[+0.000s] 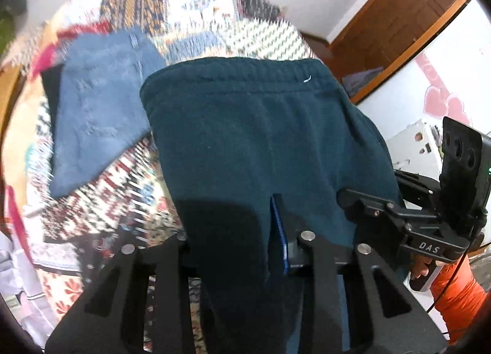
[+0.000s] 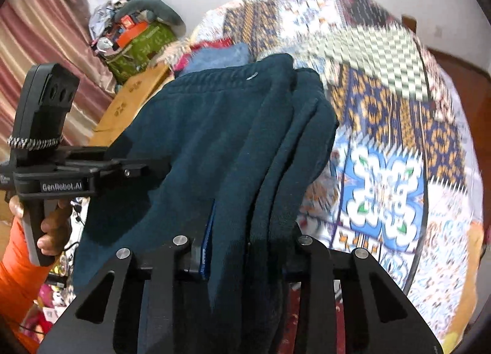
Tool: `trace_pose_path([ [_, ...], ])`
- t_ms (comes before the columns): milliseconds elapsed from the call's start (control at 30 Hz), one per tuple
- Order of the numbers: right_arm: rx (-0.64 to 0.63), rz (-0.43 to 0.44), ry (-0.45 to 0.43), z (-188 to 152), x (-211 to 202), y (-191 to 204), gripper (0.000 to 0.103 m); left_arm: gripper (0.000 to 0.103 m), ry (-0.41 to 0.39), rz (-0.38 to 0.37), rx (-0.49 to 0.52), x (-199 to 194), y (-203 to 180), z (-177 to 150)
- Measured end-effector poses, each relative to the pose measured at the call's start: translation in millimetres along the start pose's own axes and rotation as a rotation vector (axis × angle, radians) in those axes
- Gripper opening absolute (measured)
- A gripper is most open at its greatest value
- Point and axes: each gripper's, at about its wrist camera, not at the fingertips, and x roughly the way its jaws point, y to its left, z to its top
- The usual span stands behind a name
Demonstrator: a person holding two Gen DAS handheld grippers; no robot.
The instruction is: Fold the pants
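Note:
Dark teal sweatpants (image 1: 245, 139) hang between my two grippers above a patterned bedspread, elastic waistband at the far end. My left gripper (image 1: 273, 231) is shut on the near edge of the pants; cloth drapes over its fingers. The right gripper also shows in the left wrist view (image 1: 368, 203), gripping the cloth's right side. In the right wrist view the pants (image 2: 214, 139) hang in folds, and my right gripper (image 2: 214, 231) is shut on them. The left gripper (image 2: 135, 170) holds their left side there.
Folded blue jeans (image 1: 98, 114) lie on the patchwork bedspread (image 2: 383, 139) to the left. A green bag with clutter (image 2: 138, 44) and a curtain (image 2: 46, 32) stand far left. A wooden door (image 1: 399, 16) and a white wall are to the right.

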Motion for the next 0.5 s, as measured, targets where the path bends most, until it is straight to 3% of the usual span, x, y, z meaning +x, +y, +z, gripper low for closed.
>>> trace_pose_path([
  [267, -0.106, -0.006, -0.176, 46.4, -25.3, 45.6, 0.028, 0.030, -0.239, 0.096, 0.045, -91.2, 11.7, 19.2],
  [500, -0.143, 0.033, -0.286, 94.9, -19.0, 78.4, 0.028, 0.030, -0.356, 0.172, 0.022, -133.8, 43.8, 48.4],
])
